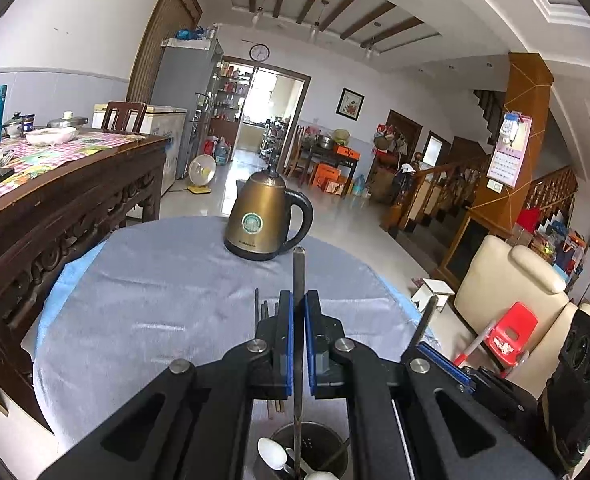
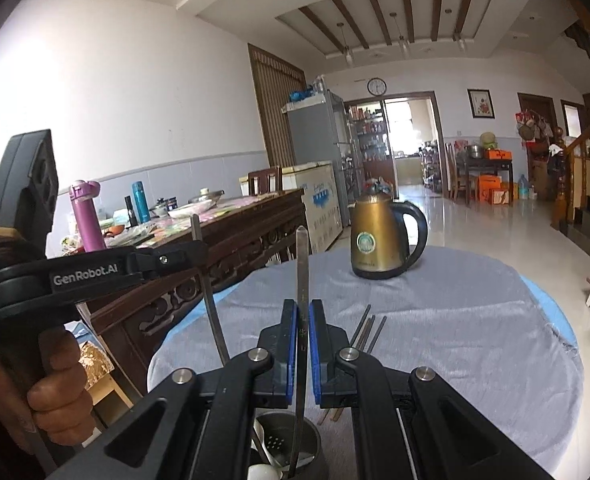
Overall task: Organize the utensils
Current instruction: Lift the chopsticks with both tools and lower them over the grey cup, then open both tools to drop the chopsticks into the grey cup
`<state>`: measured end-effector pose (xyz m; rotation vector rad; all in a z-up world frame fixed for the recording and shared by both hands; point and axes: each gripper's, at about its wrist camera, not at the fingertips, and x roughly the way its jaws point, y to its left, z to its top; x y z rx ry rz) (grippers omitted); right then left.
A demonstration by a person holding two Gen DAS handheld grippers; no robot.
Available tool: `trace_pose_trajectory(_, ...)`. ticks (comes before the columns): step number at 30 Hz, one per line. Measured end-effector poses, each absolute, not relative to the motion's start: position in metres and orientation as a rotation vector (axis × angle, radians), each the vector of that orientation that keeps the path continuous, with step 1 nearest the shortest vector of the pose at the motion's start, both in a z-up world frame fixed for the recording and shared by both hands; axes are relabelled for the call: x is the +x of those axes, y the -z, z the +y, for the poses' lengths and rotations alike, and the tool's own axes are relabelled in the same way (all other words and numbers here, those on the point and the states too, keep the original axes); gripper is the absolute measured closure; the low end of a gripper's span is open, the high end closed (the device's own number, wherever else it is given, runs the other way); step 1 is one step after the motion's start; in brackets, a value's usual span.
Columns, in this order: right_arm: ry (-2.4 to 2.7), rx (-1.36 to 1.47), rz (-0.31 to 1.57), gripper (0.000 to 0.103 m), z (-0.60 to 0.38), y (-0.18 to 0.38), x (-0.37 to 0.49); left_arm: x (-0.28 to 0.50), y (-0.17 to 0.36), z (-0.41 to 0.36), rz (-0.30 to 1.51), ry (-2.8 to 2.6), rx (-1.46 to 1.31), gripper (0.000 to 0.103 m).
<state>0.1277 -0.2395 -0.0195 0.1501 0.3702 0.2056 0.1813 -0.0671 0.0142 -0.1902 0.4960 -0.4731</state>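
Note:
My left gripper (image 1: 299,302) is shut on an upright metal chopstick (image 1: 299,268), whose lower end reaches into a round metal utensil holder (image 1: 319,436) below the jaws. My right gripper (image 2: 303,310) is shut on a second metal chopstick (image 2: 302,264), which also dips into the holder (image 2: 311,440). White spoons (image 1: 273,454) stand in the holder. Several dark chopsticks (image 2: 369,332) lie on the grey cloth beyond it. Each gripper shows in the other's view: the right gripper (image 1: 423,346) at the right, the left gripper (image 2: 197,254) at the left, held by a hand (image 2: 55,392).
A brass-coloured electric kettle (image 1: 263,220) stands at the far side of the round table with the grey cloth (image 1: 155,300). A carved wooden table (image 1: 75,200) with bottles and dishes stands close on the left. A cream armchair (image 1: 515,292) and a red stool (image 1: 513,332) sit to the right.

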Motion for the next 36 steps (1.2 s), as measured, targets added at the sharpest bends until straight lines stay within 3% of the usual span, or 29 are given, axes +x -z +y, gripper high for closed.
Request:
trace_pose_trajectory(11,-0.219,0.223,0.496,0.093,-0.25,0.041,0.142,0.192,0.008,-0.078,0.613,0.528,-0.152,0.097)
trace_pose_trajectory(13,-0.225,0.258,0.5,0.086,-0.257,0.042,0.143,0.194,0.011,-0.075,0.631,0.548,-0.165,0.093)
trace_pose_trajectory(16,-0.241,0.315,0.471,0.064,-0.268,0.04,0.14,0.195,0.008,-0.066,0.62,0.547,-0.184,0.081)
trace_pose_trajectory(17,-0.236,0.324,0.456,0.052,-0.271,0.038,0.138,0.195,0.007,-0.063,0.613,0.541,-0.19,0.078)
trace_pose_trajectory(18,-0.223,0.332,0.43,0.049,-0.275,0.037,0.135,0.196,0.006,-0.059,0.606,0.536,-0.2,0.075)
trace_pose_trajectory(30,-0.132,0.427,0.456,0.049,-0.305,0.044,0.146,0.216,0.012,-0.026,0.637,0.444,-0.261,0.073)
trace_pose_trajectory(36,-0.101,0.455,0.503,0.049,-0.314,0.057,0.156,0.233,0.029,-0.018,0.685,0.399,-0.261,0.063)
